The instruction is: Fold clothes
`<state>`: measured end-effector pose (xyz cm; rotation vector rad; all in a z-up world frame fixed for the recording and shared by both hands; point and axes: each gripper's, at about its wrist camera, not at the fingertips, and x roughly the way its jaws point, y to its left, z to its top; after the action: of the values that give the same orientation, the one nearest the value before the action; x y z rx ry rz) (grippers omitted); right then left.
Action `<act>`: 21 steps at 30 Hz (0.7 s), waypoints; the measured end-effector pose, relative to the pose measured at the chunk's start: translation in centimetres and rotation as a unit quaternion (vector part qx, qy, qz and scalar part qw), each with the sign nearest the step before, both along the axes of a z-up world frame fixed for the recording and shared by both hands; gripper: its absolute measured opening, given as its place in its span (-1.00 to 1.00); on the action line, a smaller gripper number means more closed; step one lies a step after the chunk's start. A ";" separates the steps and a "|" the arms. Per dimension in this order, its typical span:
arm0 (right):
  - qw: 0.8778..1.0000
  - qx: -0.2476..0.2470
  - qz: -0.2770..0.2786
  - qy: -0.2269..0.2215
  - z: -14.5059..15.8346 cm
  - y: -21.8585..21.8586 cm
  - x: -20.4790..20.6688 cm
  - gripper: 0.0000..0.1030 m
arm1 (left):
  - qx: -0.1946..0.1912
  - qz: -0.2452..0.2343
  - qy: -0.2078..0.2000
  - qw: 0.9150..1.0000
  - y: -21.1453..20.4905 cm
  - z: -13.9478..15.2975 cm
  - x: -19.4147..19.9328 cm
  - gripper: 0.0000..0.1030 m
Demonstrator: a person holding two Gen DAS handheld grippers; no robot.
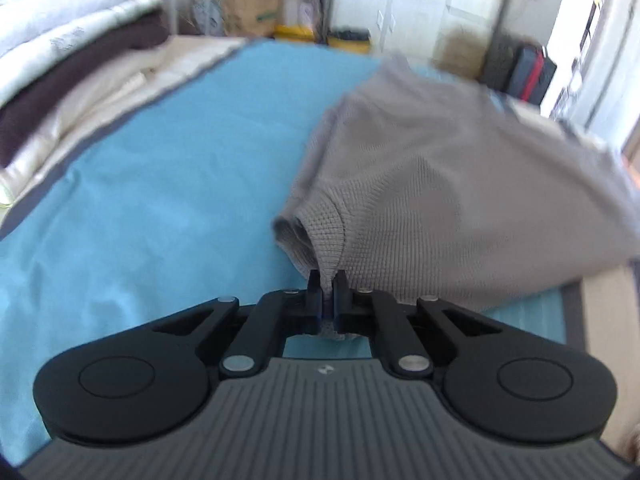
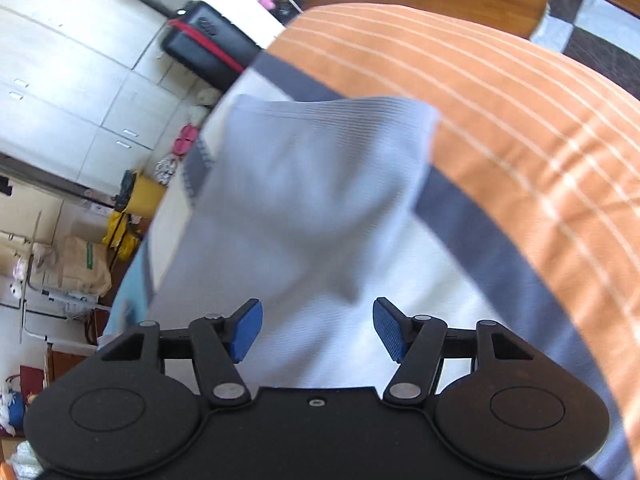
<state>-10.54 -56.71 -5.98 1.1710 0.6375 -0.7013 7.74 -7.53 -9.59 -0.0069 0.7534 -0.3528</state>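
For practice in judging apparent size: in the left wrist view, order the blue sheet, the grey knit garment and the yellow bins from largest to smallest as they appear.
1. Blue sheet
2. Grey knit garment, though nearness to the camera enlarges it
3. Yellow bins, far off, so true size is unsure

Left gripper [image 1: 327, 280]: matte black linkage arms on silver pivot pins, two per side. Two rounded black housings at the base, each with an embossed circle. Between them a grey ribbed plate with a small pale logo near its top edge. Fingers [image 1: 313, 294] black; a strip of blue shows on the inner faces, probably the pads.

Right gripper [image 2: 317, 330]: same black linkage, silver pins, round housings with embossed circles. Centre plate here is plain black with one small screw. Pads [image 2: 248, 330] bright blue, finely textured, on black fingers.
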 end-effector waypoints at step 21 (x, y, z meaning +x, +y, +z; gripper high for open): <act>0.978 -0.205 0.031 -0.036 -3.2 -4.7 0.4 -0.90 | 0.157 0.013 -0.042 0.987 -1.1 2.4 -4.3 -0.16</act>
<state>-10.12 -61.37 -9.22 0.7870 0.4383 -0.6955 3.40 -8.62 -7.15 0.2937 0.7174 -0.2060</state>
